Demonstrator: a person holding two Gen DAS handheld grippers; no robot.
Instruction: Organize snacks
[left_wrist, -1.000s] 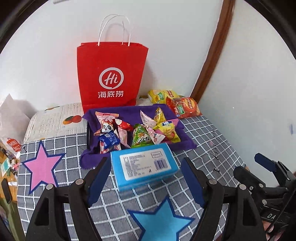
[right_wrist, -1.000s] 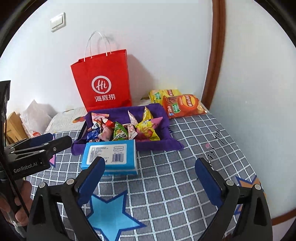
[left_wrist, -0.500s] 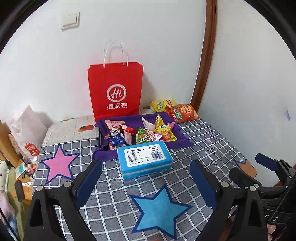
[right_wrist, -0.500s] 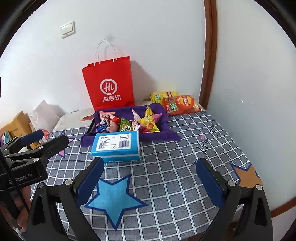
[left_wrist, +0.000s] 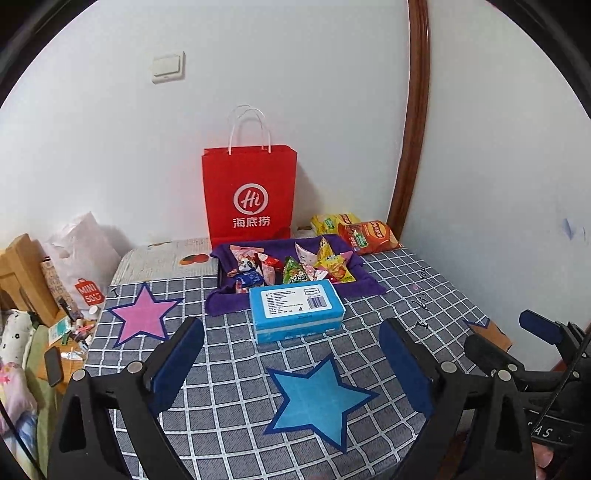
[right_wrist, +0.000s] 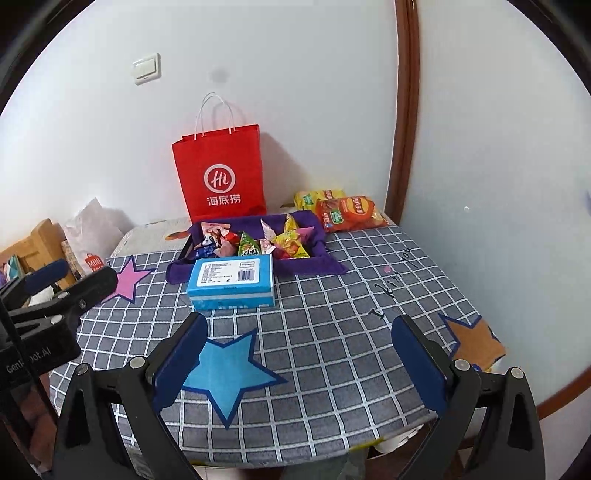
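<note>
Both grippers have pulled back off the table: left gripper (left_wrist: 291, 354) had the blue box (left_wrist: 295, 308) right between its pads a second ago, now the box sits well ahead on the checked cloth (left_wrist: 424, 310), free of both, so that placement looks done. Left jaws have just been opening, now wide, nothing between them; right gripper (right_wrist: 299, 354) also spread wide and empty, over the blue star (right_wrist: 229, 373). Box lies flat, label up, just in front of the purple tray (left_wrist: 364, 282) holding the small snack packets (left_wrist: 295, 267). Chip bags (left_wrist: 364, 236) beyond the tray, not yet sorted; red paper bag (left_wrist: 249, 195) upright at the wall
</note>
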